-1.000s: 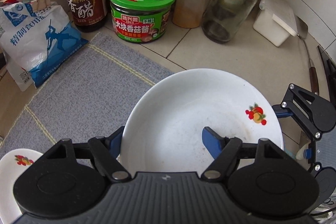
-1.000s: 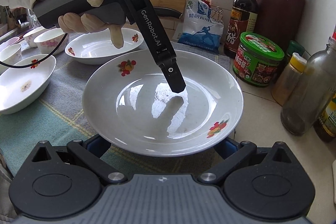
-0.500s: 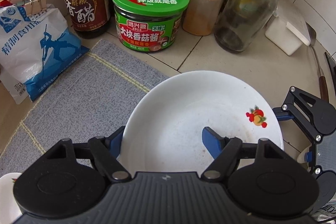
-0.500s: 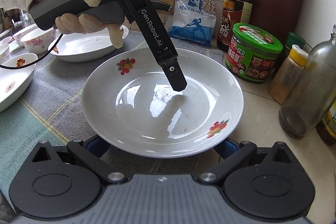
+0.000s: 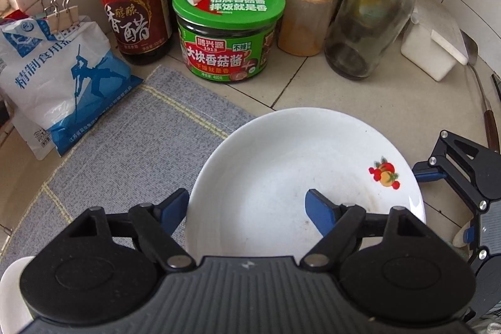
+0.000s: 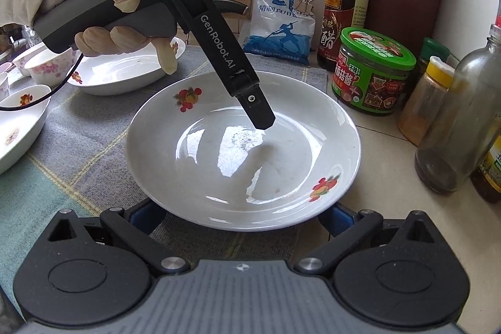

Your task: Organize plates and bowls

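Our left gripper (image 5: 247,210) was opening, its fingers straddling the white plate's (image 5: 281,165) rim; our right gripper (image 6: 241,216) sat wide open under the near edge

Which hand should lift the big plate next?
Probably the left gripper: its jaws, now opening, straddle the big plate's rim, one finger inside and one outside. The right gripper's fingers sit low beneath the near rim, mostly hidden.

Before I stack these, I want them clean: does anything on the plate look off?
Yes. The plate isn't clean: faint brownish specks and smears mark its well, clearest in the left wrist view near the fruit print. No chips or cracks show.
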Available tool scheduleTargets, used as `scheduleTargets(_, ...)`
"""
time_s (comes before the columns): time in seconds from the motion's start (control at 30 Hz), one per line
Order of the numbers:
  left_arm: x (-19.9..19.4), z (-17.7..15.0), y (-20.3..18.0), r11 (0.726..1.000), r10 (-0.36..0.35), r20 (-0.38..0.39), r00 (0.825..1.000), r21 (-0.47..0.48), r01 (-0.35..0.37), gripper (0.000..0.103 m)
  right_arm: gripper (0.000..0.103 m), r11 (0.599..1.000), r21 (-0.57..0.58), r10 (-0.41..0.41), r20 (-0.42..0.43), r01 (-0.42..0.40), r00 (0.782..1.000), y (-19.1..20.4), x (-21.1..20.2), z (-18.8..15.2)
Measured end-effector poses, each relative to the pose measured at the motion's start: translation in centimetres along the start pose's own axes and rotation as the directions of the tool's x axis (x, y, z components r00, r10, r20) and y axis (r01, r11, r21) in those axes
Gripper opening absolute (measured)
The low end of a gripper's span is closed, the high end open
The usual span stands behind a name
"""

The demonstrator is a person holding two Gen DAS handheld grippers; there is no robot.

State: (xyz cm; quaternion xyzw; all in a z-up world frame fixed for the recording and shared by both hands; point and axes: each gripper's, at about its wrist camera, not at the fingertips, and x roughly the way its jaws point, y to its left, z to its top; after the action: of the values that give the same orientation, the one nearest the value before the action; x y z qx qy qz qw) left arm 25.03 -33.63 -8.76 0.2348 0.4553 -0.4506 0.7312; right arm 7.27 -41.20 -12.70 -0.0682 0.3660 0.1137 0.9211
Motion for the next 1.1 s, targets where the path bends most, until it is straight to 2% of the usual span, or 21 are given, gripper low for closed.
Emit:
scheduleTargets(0.3, -5.1, -2.3, -0.8, 0.999, 0.043, 0.100, 0.994, -0.037, -0.040, 0.085, 0.103, 0.997, 0.064, -0.053, 0.016, 0.052, 0.998, 1.5, -2.5, -0.5)
scheduleTargets(0.47, -9.2, -5.2, -2.4, 0.996, 0.089, 0.197, 0.976, -0.045, -0.082, 0.086, 0.103, 0.992, 0.093, -0.084, 0.031, 0.081, 0.996, 3.2, -4.1, -0.4)
scheduleTargets(0.7, -13.6, -11.0, -4.4, 0.988, 0.150, 0.288, 0.946, -0.091, -0.129, 0.087, 0.103, 0.983, 0.121, -0.140, 0.032, 0.135, 0.990, 6.1, -5.4, 0.0)
scheduleTargets(0.83, -15.8, -15.2, -5.2, 0.974, 0.224, 0.332, 0.917, -0.111, -0.197, 0.089, 0.103, 0.980, 0.131, -0.158, 0.053, 0.150, 0.986, 8.1, -5.9, 0.4)
scheduleTargets(0.97, -17.4, -19.4, -5.6, 0.959, 0.275, 0.345, 0.897, -0.160, -0.233, 0.090, 0.103, 0.979, 0.133, -0.162, 0.056, 0.153, 0.985, 10.3, -6.0, 0.7)
scheduleTargets(1.1, -18.8, -23.7, -5.7, 0.945, 0.308, 0.337, 0.890, -0.216, -0.245, 0.090, 0.103, 0.980, 0.124, -0.161, 0.045, 0.154, 0.986, 12.8, -5.9, 1.0)
